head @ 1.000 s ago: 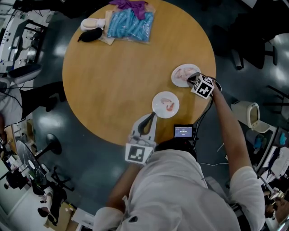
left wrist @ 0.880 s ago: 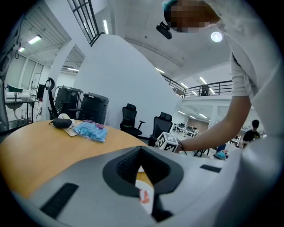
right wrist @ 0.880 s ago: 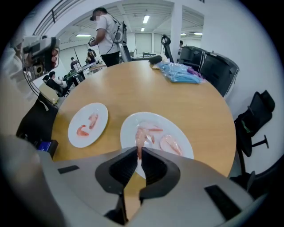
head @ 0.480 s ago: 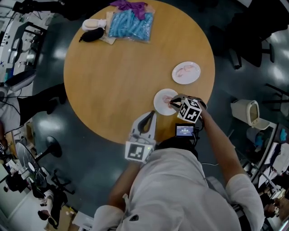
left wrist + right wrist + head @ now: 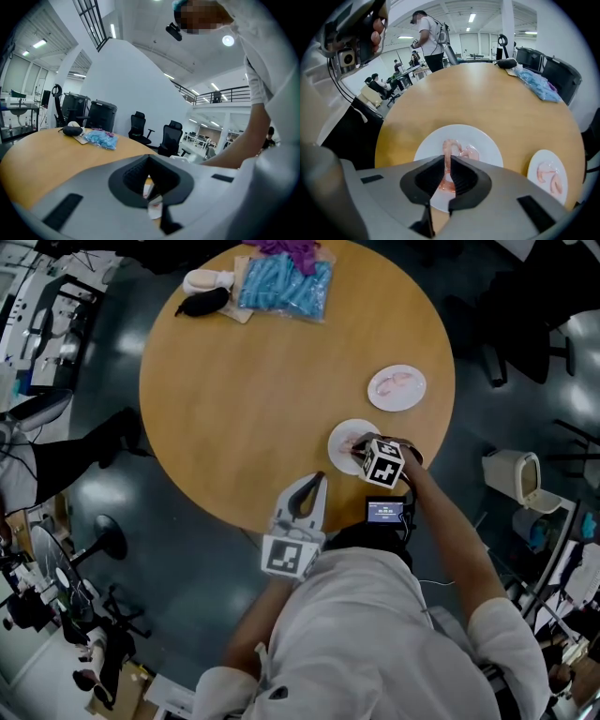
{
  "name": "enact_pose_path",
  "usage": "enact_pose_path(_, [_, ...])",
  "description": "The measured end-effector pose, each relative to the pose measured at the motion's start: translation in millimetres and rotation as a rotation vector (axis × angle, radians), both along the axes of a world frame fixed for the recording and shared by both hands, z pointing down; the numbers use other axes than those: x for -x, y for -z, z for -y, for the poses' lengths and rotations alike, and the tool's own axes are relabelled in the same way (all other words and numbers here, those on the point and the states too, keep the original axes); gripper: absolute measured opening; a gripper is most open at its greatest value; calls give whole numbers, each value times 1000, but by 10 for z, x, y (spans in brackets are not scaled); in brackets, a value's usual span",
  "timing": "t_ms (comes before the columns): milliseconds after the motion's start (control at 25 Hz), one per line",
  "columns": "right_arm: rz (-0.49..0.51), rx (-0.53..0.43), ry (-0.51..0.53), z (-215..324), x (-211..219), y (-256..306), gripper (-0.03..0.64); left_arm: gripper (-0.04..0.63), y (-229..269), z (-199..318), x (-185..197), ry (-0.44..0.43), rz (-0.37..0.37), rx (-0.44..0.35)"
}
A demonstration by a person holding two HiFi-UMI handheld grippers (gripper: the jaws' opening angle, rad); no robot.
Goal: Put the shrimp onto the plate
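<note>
Over the near plate [image 5: 426, 145], toward the near right edge of the table [image 5: 262, 381]: pinches one shrimp [image 5: 449, 146] in the right gripper [image 5: 446, 158], jaws drawn narrow onto it. Cannot tell whether its far end touches the white surface or hangs just above it. Shows a second shrimp [image 5: 471, 152] lying on that same plate, just beside the held one. Leaves more pink pieces on the far plate [image 5: 548, 155], well apart to the right. Rests the left gripper [image 5: 317, 480] at the table's near edge, jaws closed together with nothing between them, no part in the work. Looks close to finishing this piece: brought over the plate, not yet let go. Needs the jaws opened and lifted clear. Probably calls for more trips if the far plate's pieces also belong here.
</note>
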State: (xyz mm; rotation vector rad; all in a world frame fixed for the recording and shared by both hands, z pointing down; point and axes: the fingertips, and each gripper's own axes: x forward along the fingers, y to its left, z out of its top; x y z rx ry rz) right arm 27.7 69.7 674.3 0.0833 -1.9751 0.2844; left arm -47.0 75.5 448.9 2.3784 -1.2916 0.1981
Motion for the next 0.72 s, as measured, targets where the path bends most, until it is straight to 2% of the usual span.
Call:
enact_pose_path(160, [45, -58, -78, 121, -91, 195, 43, 8, -55, 0, 39, -10, 15, -47])
enact_pose_path(280, [76, -139, -245, 510, -355, 356, 41, 8, -26, 40, 23, -12, 10, -50])
enact_pose_path(360, [56, -181, -355, 861, -615, 354, 43, 8, -9, 70, 3, -5, -1, -29])
enact_pose_path(440, [20, -197, -406, 1132, -844, 279, 43, 8, -47, 70, -13, 1, 1, -10])
enact_pose_path(560, [-29, -204, -386, 1358, -1044, 150, 43, 8, -73, 77, -46, -2, 13, -2])
enact_pose_path(720, [-100, -237, -256, 1512, -1166, 62, 43, 8, -63, 137, -74, 8, 17, 6])
